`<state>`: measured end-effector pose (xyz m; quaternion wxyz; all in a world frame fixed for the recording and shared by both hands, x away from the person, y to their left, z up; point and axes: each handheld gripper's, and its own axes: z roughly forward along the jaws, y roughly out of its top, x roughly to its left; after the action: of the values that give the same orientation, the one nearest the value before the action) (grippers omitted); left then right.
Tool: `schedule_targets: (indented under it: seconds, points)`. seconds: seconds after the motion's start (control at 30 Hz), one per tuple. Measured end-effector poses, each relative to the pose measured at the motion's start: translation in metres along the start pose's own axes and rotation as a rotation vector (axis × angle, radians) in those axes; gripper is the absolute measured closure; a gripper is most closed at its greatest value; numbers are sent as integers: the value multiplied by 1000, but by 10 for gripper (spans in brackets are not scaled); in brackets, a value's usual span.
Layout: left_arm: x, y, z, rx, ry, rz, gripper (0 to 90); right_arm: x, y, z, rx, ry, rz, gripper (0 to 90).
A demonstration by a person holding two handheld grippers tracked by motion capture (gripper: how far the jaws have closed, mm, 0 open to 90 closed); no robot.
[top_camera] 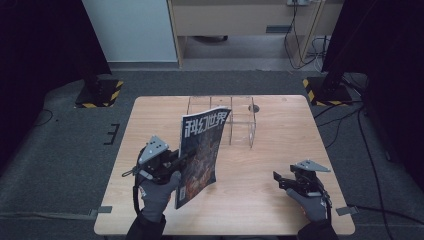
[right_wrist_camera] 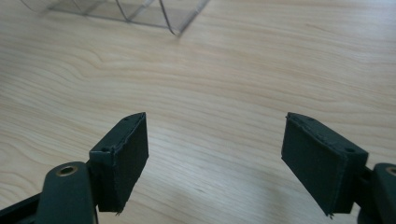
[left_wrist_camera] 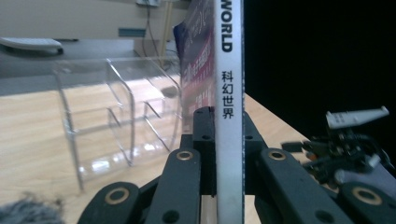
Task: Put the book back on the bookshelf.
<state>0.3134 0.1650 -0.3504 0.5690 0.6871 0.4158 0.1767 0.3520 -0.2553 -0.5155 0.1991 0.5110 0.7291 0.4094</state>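
A magazine (top_camera: 201,152) with a dark illustrated cover and white Chinese title stands upright above the table, held by its spine edge. My left gripper (top_camera: 176,161) is shut on the magazine (left_wrist_camera: 229,102), whose white spine runs straight up between the two black jaws. A clear acrylic divided rack (top_camera: 235,120) sits just behind the magazine at the table's far middle; the same rack (left_wrist_camera: 116,112) shows to the left of the spine. My right gripper (top_camera: 278,180) rests low at the front right, open (right_wrist_camera: 215,158), with bare wood between its pads.
The light wooden table (top_camera: 280,135) has free surface on the right and front. A small round hole (top_camera: 254,108) sits near the rack. Dark carpet, black stands with yellow-striped bases (top_camera: 100,95) and cables surround the table.
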Motion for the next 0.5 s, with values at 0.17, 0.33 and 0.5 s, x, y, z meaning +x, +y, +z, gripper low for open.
schedule_targets:
  seconds: [0.17, 0.33, 0.5]
  points:
    - [8, 13, -3, -21, 41, 6, 820, -4, -5, 2, 40, -50, -24, 218]
    - [17, 27, -5, -40, 90, 11, 820, -5, -8, 3, 60, -68, -47, 207]
    - [27, 39, -2, -71, 128, -4, 820, -7, -11, 6, 68, -84, -71, 189]
